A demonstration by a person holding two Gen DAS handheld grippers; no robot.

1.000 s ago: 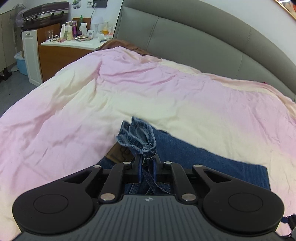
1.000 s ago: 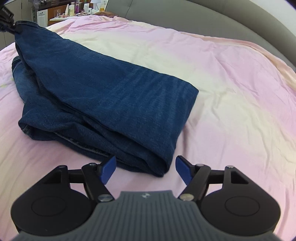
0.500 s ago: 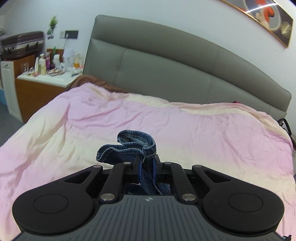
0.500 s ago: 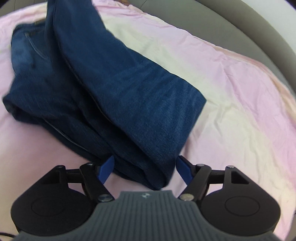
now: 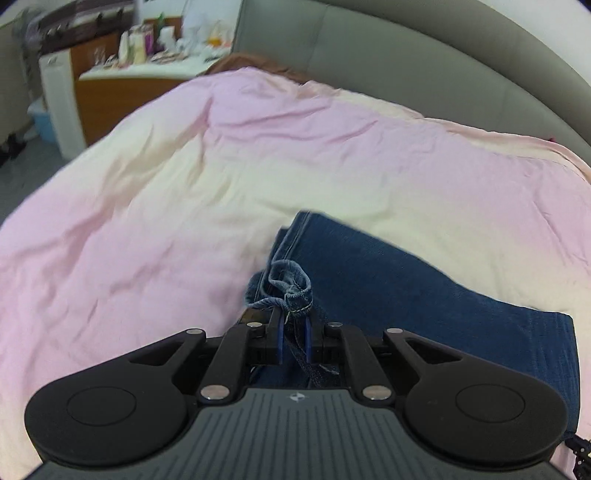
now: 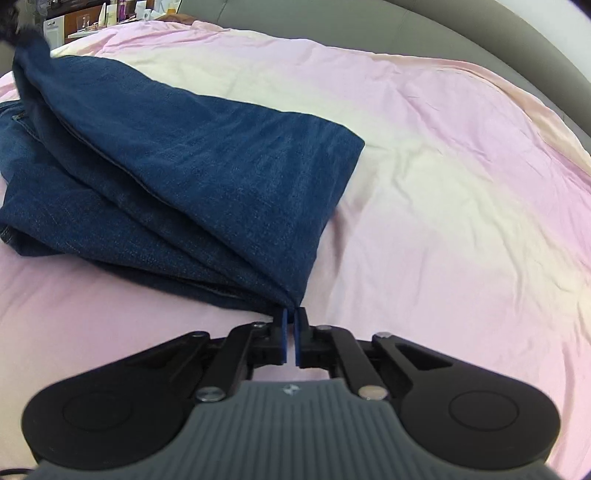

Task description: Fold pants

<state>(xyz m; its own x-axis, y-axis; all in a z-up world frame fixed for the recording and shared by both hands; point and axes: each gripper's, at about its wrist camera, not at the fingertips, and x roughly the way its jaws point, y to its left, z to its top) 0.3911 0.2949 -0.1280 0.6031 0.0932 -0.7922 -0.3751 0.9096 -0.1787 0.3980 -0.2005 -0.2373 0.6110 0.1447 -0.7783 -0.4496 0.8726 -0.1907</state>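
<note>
Dark blue jeans [image 6: 192,162] lie folded in layers on the pink and cream bed cover [image 6: 443,184]. My right gripper [image 6: 291,321] is shut on the near folded corner of the jeans, at the bottom edge of the pile. My left gripper [image 5: 293,321] is shut on a bunched hem or waistband edge of the jeans [image 5: 291,288], held low over the spread denim [image 5: 406,280]. In the right wrist view the far end of the jeans rises toward the top left corner, where the left gripper [image 6: 14,22] shows as a dark blur.
A grey padded headboard [image 5: 406,66] runs behind the bed. A wooden bedside cabinet [image 5: 122,92] with bottles on its white top stands at the far left, beside a white unit and a blue bin [image 5: 40,122]. Floor shows left of the bed.
My right gripper was open around the jeans' folded corner and has shut on it. My left gripper lifted its bunched edge high, then came back down over the jeans.
</note>
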